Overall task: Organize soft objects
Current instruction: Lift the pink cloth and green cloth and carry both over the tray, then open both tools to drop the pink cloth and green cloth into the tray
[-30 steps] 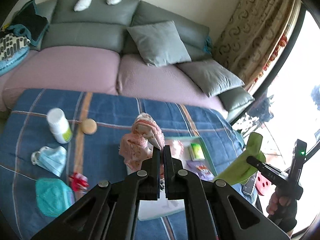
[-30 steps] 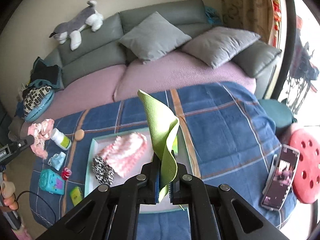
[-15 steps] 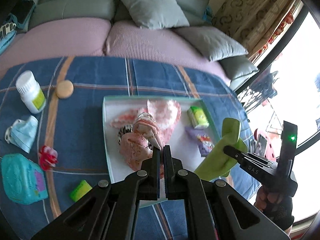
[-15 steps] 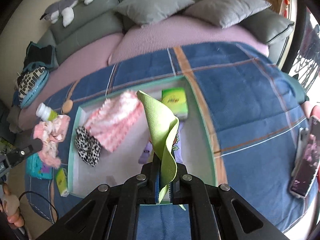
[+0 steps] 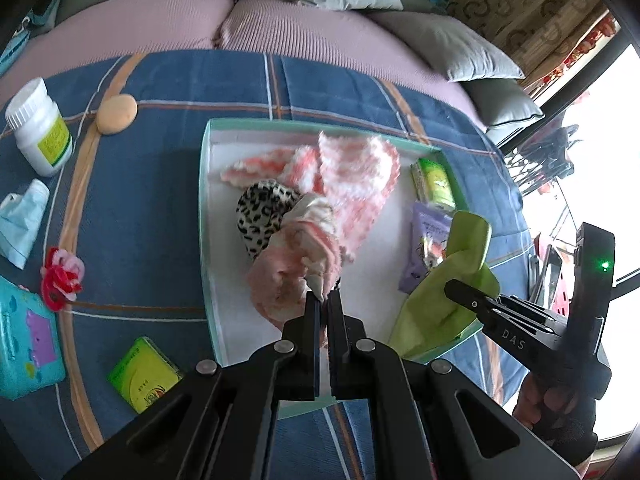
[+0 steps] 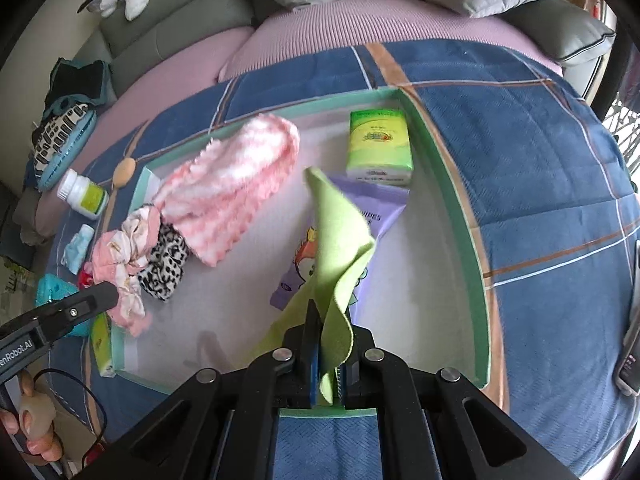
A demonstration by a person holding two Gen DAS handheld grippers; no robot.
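Pink scrunchie dangles from the left gripper, jaws pinched tight on its edge, over the green-rimmed tray beside the leopard scrunchie and fuzzy pink cloth. Over to the right wrist view: right gripper is clamped on the green cloth, which stands up above the purple wipes pack inside the tray, tissue pack just behind.
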